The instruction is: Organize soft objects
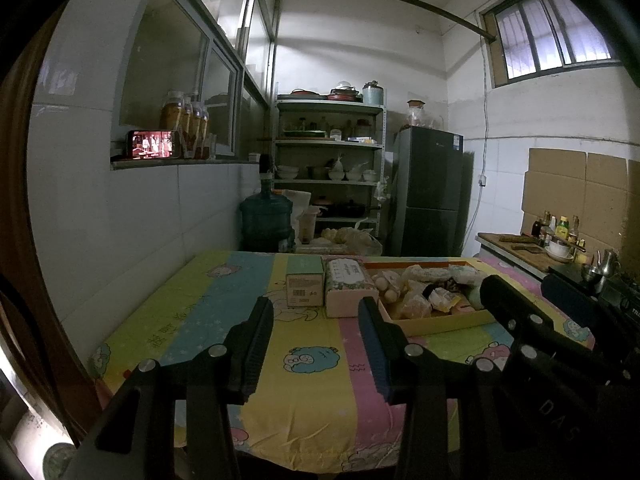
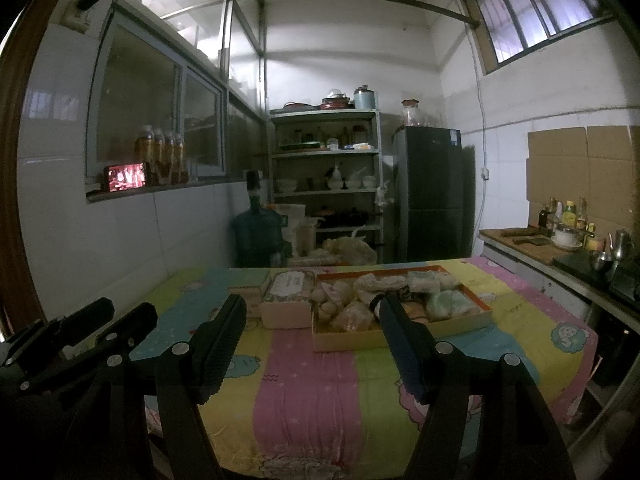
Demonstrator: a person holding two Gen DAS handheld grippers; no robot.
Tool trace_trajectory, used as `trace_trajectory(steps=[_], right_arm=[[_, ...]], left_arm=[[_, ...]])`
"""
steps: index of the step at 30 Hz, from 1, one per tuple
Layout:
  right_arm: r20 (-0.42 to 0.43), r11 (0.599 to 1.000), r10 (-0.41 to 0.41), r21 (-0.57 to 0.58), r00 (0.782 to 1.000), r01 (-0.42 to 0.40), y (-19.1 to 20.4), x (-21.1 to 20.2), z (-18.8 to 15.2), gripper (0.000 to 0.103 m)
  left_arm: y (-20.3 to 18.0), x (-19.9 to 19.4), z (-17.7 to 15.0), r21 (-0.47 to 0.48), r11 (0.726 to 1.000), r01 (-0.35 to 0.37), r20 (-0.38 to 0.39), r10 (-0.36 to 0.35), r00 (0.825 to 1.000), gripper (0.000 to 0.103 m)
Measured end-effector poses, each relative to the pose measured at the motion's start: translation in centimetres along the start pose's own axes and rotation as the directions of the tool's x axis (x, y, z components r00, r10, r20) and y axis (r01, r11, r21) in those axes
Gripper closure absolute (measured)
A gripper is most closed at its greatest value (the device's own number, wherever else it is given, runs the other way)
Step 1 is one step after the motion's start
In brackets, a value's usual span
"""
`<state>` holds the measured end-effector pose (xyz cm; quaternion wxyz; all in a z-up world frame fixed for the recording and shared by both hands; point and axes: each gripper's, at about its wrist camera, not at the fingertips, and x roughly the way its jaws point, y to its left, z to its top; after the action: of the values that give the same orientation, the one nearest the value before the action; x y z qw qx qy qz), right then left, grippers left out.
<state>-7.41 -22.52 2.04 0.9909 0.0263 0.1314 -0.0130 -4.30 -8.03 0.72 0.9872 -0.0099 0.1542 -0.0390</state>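
An orange-rimmed tray [image 1: 448,323] [image 2: 348,339] sits at the far side of the table and holds several soft wrapped packets [image 1: 418,303] [image 2: 352,314]. A pale tissue pack [image 1: 348,288] [image 2: 286,300] and a green-topped box [image 1: 305,283] [image 2: 250,280] lie left of the tray. My left gripper [image 1: 316,308] is open and empty, held above the cloth short of the tissue pack. My right gripper [image 2: 312,306] is open and empty, just before the tray's near edge. The right gripper also shows in the left wrist view [image 1: 528,284], and the left gripper in the right wrist view [image 2: 124,308].
The table carries a striped cartoon cloth [image 1: 296,380] [image 2: 312,396]. A tiled wall [image 1: 120,216] runs along the left. Behind the table stand a water jug [image 1: 266,220], a shelf rack [image 1: 330,168] and a fridge [image 1: 430,192]. A counter with bottles [image 2: 560,240] is at the right.
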Motion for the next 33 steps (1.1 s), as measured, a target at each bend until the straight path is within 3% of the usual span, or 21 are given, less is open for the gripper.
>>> trace_trajectory(steps=[33], right_arm=[[0.005, 1.000, 0.000, -0.001, 1.000, 0.000, -0.05, -0.06, -0.26, 0.032]], left_arm=[[-0.07, -0.04, -0.01, 0.000, 1.000, 0.000, 0.000, 0.000, 1.000, 0.059]])
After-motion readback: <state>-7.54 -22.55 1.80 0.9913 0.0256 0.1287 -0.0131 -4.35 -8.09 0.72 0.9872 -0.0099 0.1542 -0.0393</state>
